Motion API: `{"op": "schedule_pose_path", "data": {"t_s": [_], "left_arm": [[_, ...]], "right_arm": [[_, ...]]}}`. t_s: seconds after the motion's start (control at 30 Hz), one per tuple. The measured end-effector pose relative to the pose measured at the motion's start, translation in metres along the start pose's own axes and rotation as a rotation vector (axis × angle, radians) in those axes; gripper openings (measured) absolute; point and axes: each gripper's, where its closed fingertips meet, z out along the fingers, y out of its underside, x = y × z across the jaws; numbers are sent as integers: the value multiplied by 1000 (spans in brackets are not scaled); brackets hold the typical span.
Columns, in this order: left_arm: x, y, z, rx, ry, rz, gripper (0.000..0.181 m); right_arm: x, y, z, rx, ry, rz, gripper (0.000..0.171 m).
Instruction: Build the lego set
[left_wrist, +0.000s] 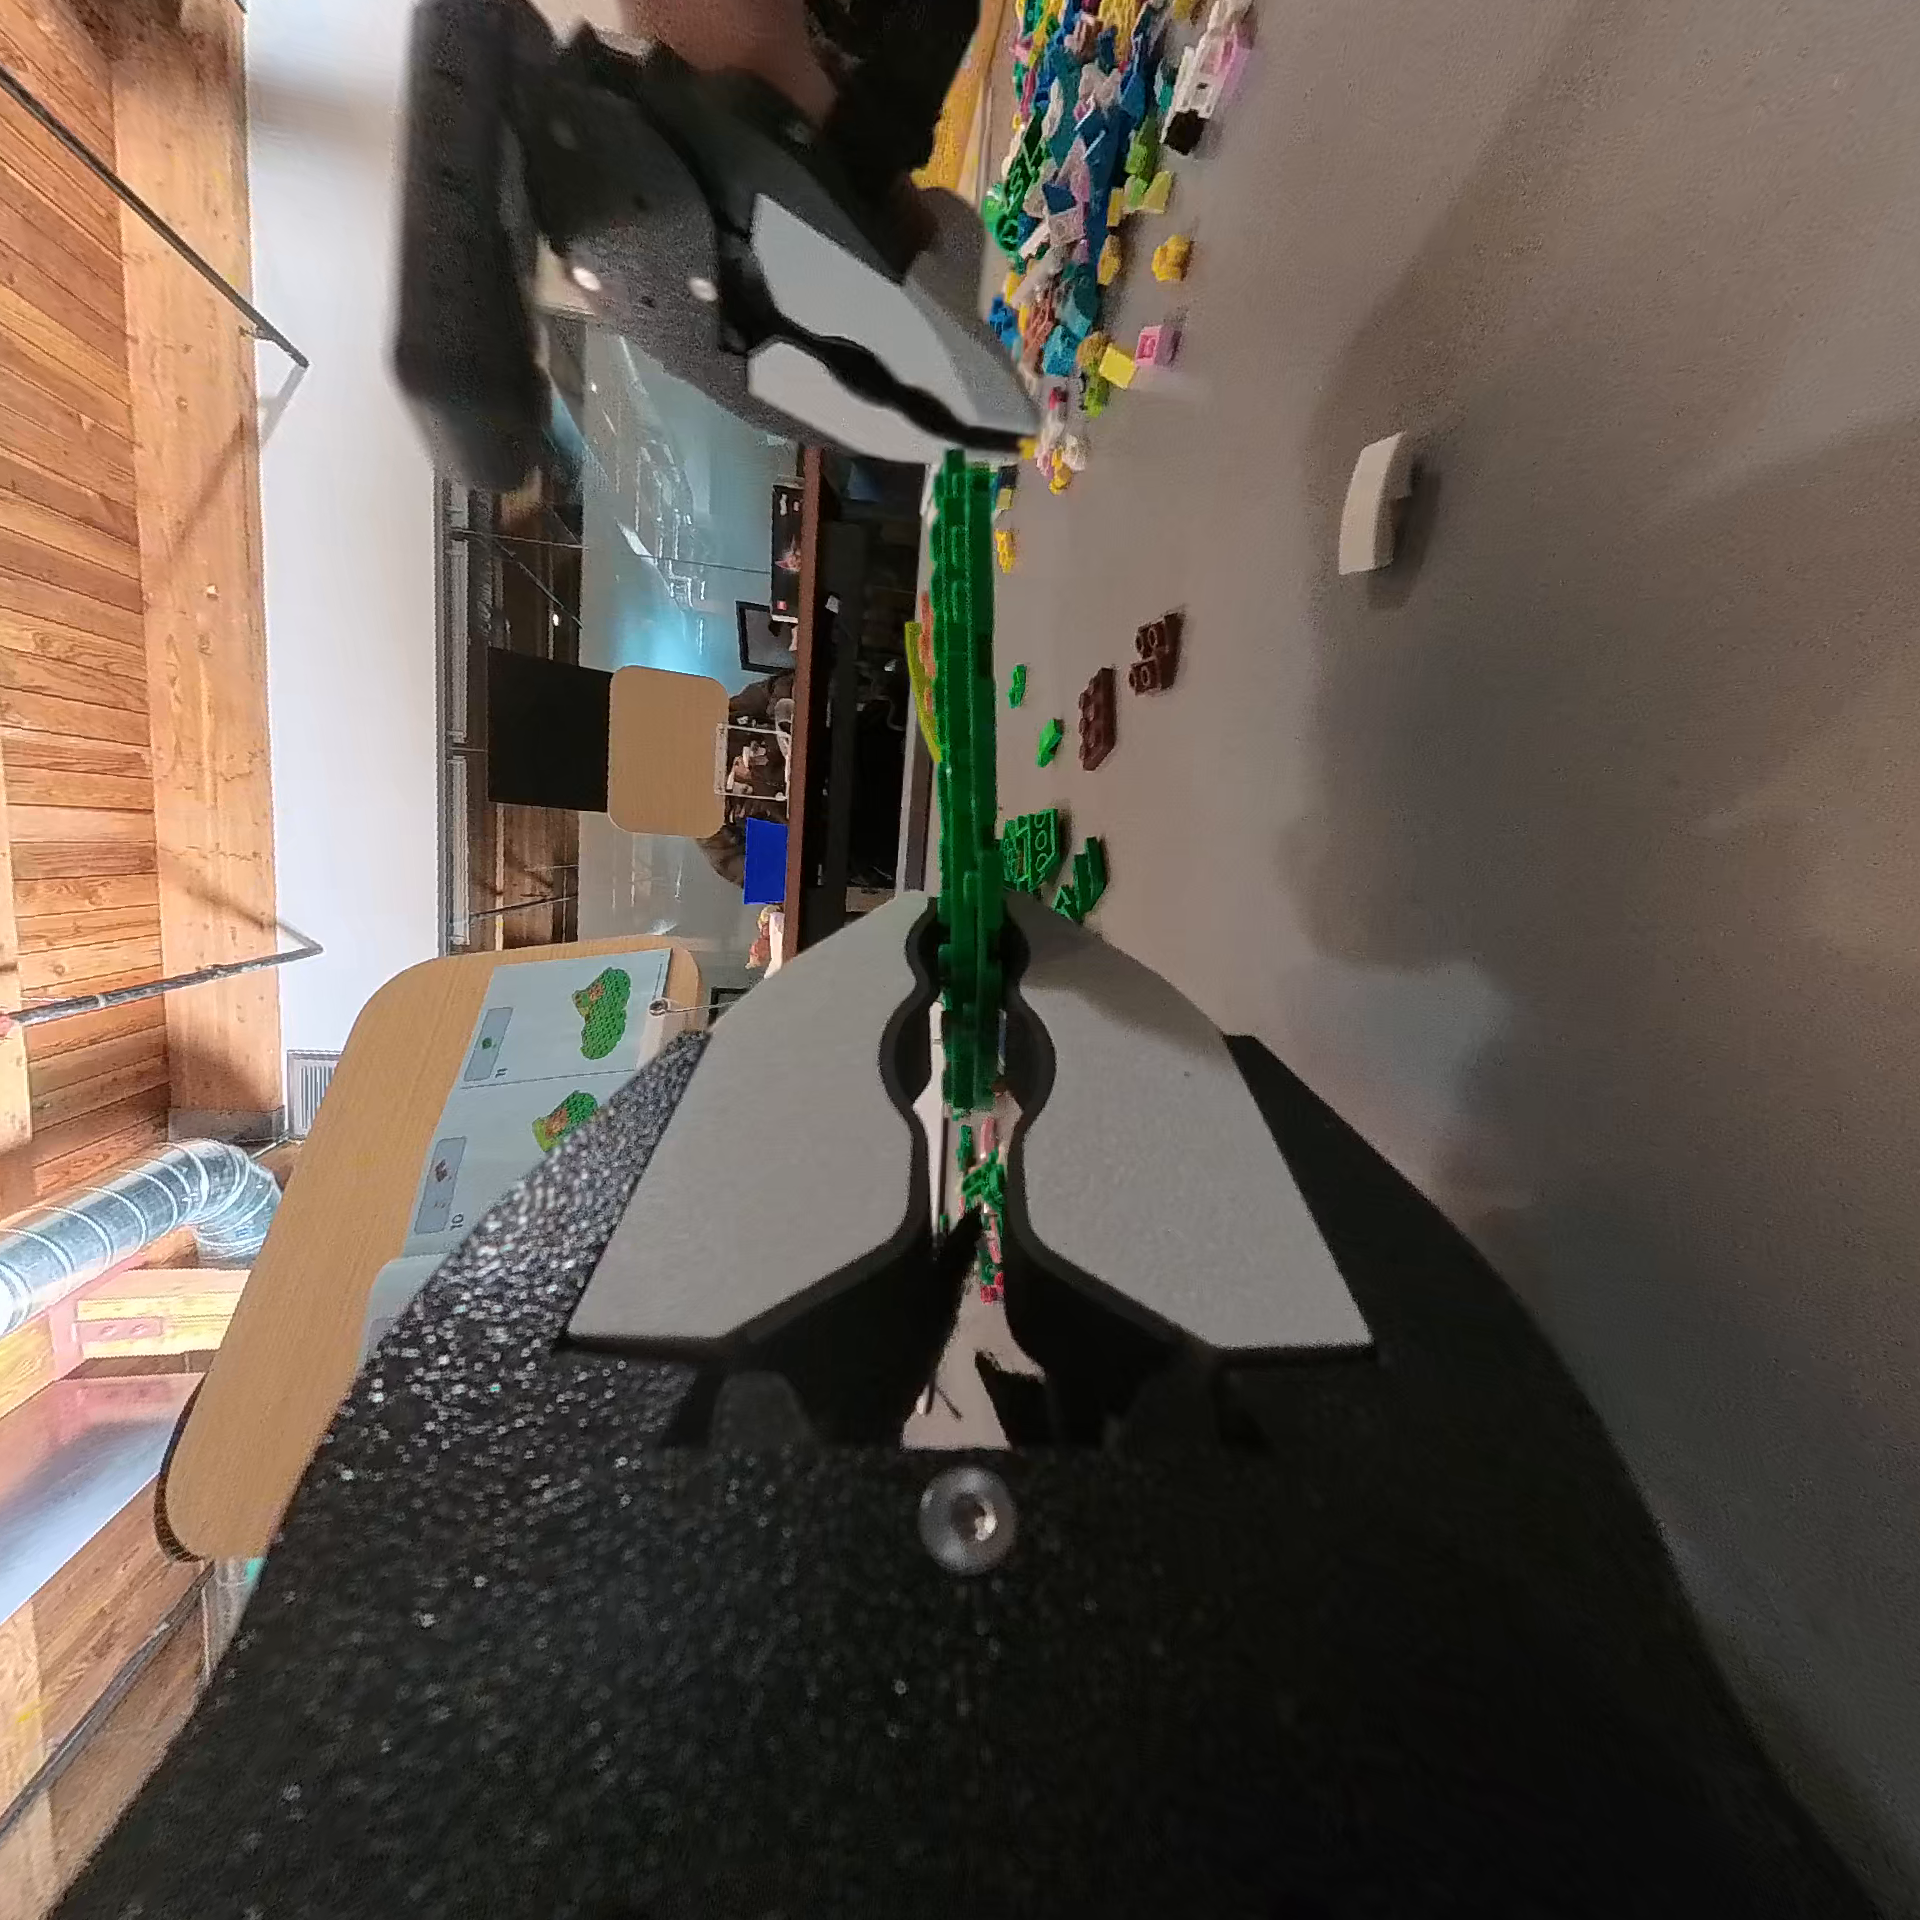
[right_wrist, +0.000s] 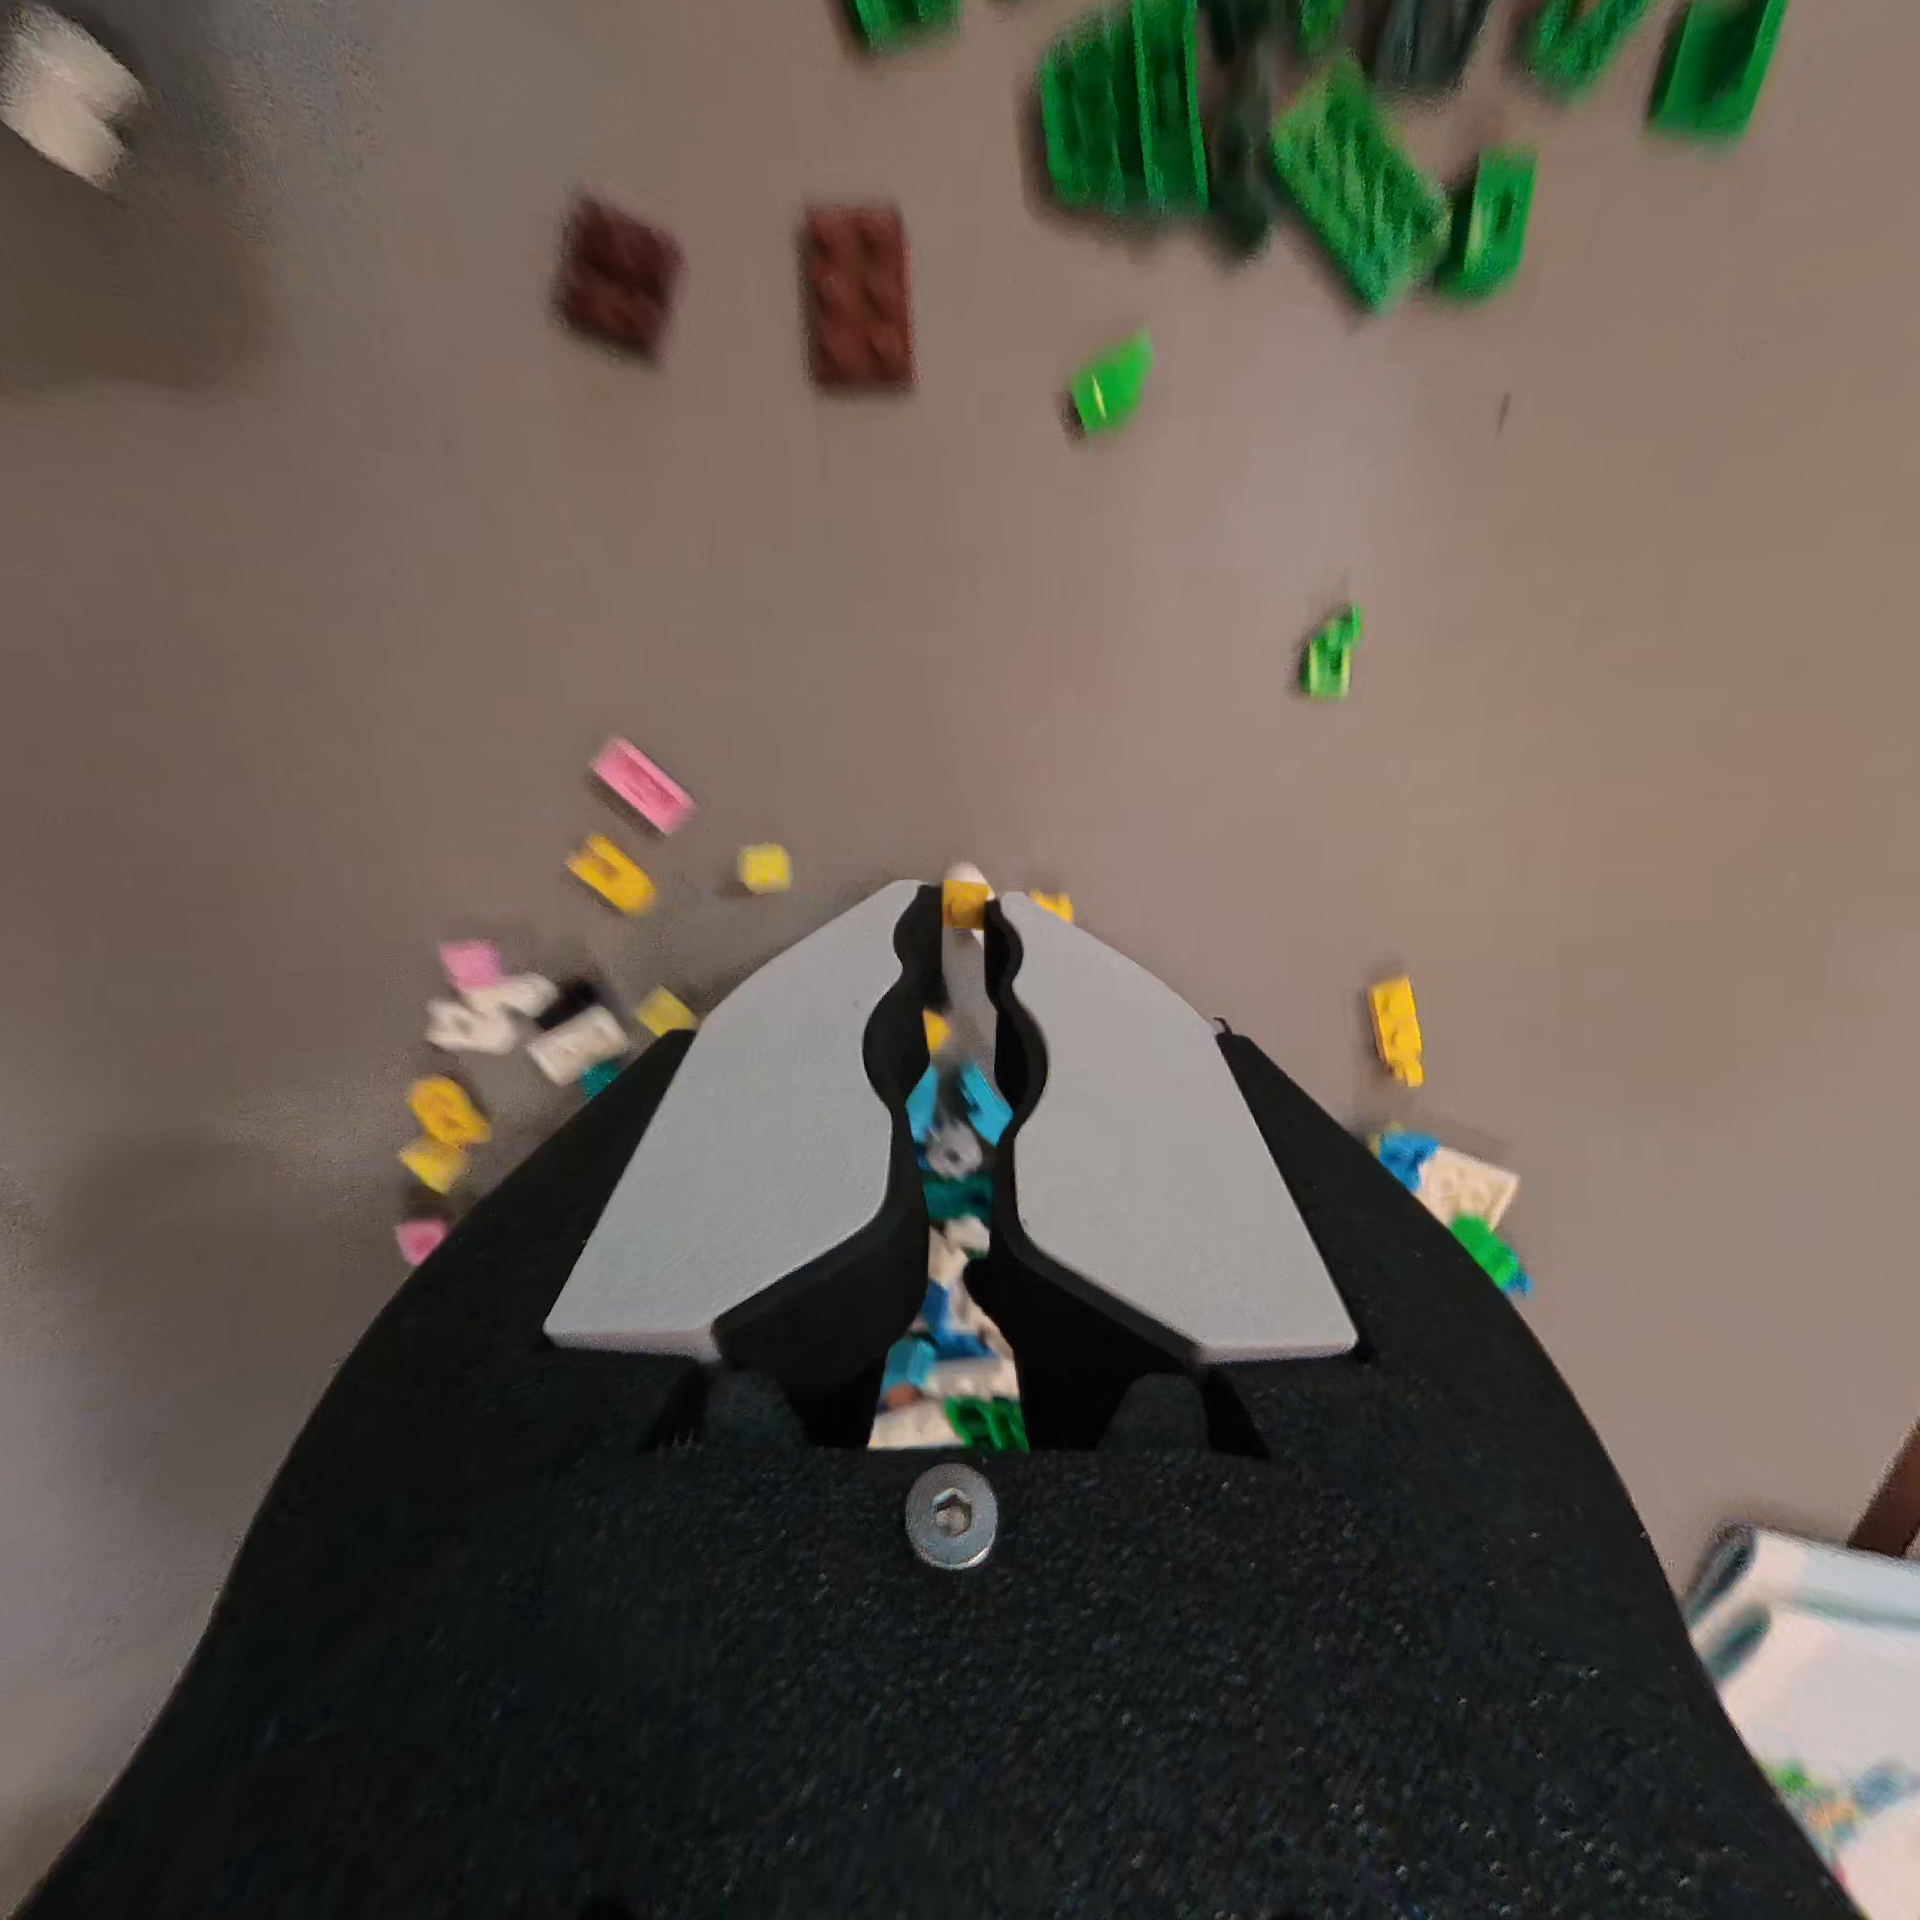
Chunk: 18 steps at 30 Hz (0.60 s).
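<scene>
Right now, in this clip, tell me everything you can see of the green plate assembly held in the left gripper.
The green plate assembly is flat, studded plastic, built of stacked green plates, with a paler yellow-green piece on one face. It is seen edge-on, running straight away from the camera. The left gripper is clamped on its near end, one finger on each face. The right gripper reaches in at its far end; whether they touch is unclear. Loose bricks lie on the grey table beside it.

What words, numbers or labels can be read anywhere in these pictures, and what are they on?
Instruction booklet, left wrist view: small printed step numbers beside the drawings; I do not quote writing.
Dark boxes far behind: print too small to read.
Printed page, right wrist view: blurred, unreadable.
Loose bricks and fingers: no writing visible.
</scene>
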Motion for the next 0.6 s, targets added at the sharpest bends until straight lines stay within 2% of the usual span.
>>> {"op": "schedule_pose_path", "data": {"t_s": [0.13, 0.27, 0.6], "left_arm": [[0, -2, 0, 3, 1, 5, 8], [1, -2, 0, -3, -6, 35, 8], [0, -3, 1, -27, -37, 106, 8]], "right_arm": [[-36, -68, -17, 186, -38, -106, 7], [-70, -114, -20, 244, -102, -198, 7], [-90, -137, -6, 132, -179, -246, 7]]}}
